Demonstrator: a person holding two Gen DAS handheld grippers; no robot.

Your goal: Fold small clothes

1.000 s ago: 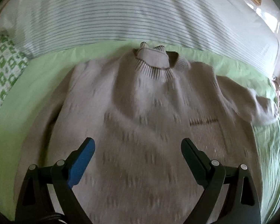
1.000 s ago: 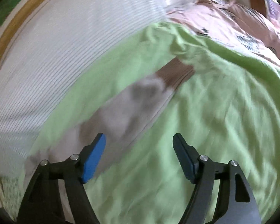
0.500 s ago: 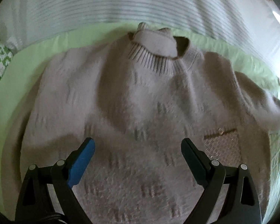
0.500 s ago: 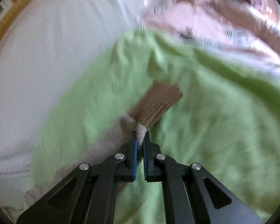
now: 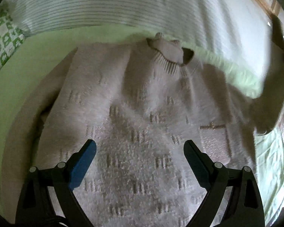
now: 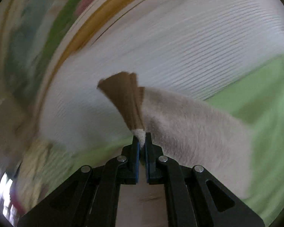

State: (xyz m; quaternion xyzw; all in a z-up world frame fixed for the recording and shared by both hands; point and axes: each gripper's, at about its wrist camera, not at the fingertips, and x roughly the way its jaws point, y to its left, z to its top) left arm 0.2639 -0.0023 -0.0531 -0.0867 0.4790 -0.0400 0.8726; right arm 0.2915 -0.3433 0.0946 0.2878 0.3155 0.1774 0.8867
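A beige knit sweater (image 5: 134,117) lies flat, front up, on a green bedsheet (image 5: 19,87), collar at the far side. My left gripper (image 5: 140,151) is open and empty, hovering over the sweater's lower chest. In the left wrist view the sweater's right sleeve (image 5: 268,102) is lifted off the bed at the right edge. My right gripper (image 6: 141,141) is shut on that sleeve (image 6: 189,124) just behind its brown ribbed cuff (image 6: 123,96), and holds it up in the air.
A white striped cover (image 5: 123,5) lies beyond the sweater. A green-and-white patterned pillow (image 5: 1,43) is at the far left. A wooden frame edge (image 6: 81,36) runs behind the bed. The right wrist view is motion-blurred.
My right gripper closed on the sleeve near the cuff and has lifted and swung it up off the sheet. My left gripper moved a little closer over the sweater, still open.
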